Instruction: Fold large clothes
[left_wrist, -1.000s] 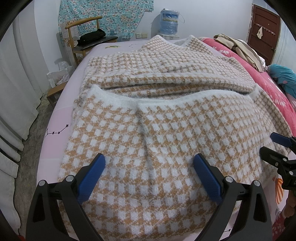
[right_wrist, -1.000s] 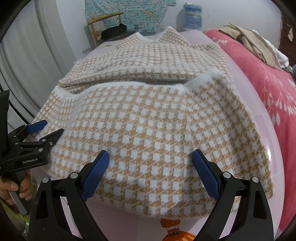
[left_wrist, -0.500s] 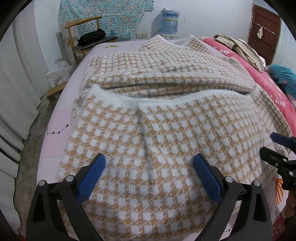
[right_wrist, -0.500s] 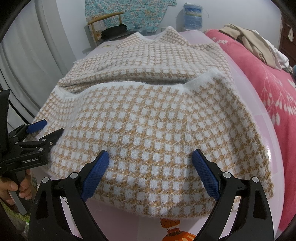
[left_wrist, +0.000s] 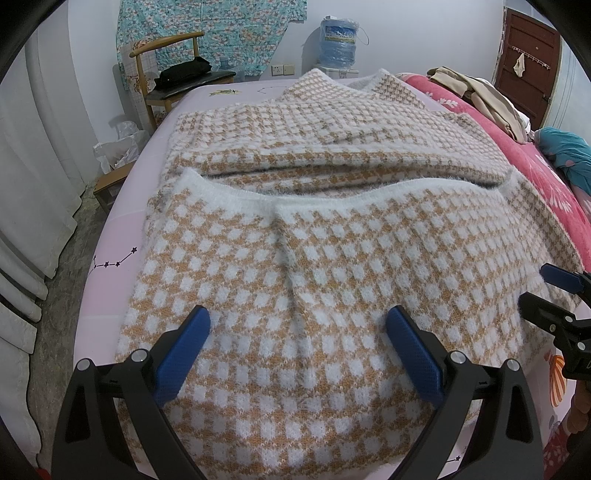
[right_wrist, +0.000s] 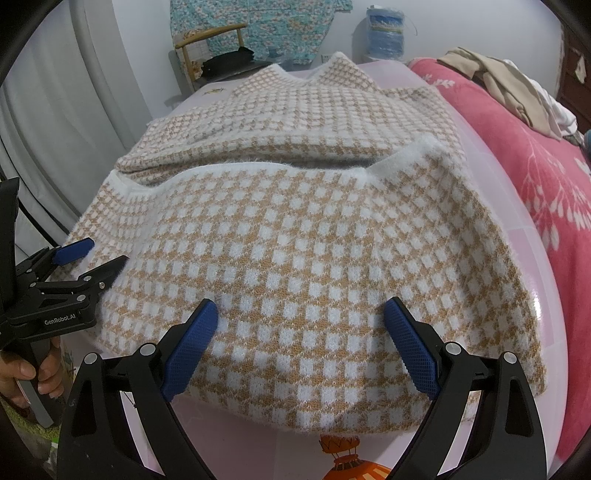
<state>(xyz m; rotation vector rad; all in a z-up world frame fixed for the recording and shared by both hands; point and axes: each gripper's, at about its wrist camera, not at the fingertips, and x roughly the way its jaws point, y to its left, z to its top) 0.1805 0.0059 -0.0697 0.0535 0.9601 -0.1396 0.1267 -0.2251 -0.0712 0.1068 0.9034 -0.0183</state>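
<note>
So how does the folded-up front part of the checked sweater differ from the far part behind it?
The folded near layer lies on top, its white trim edge running across the bed; the far part lies underneath and ends in two pointed corners. The near layer's checks look deeper orange, the far part's paler. Both share the same orange-and-white check.

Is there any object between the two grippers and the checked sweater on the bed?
Nothing visible blocks them. The left gripper and the right gripper are both open directly above the folded near part of the sweater. The beige clothes lie far off on the pink blanket.
</note>
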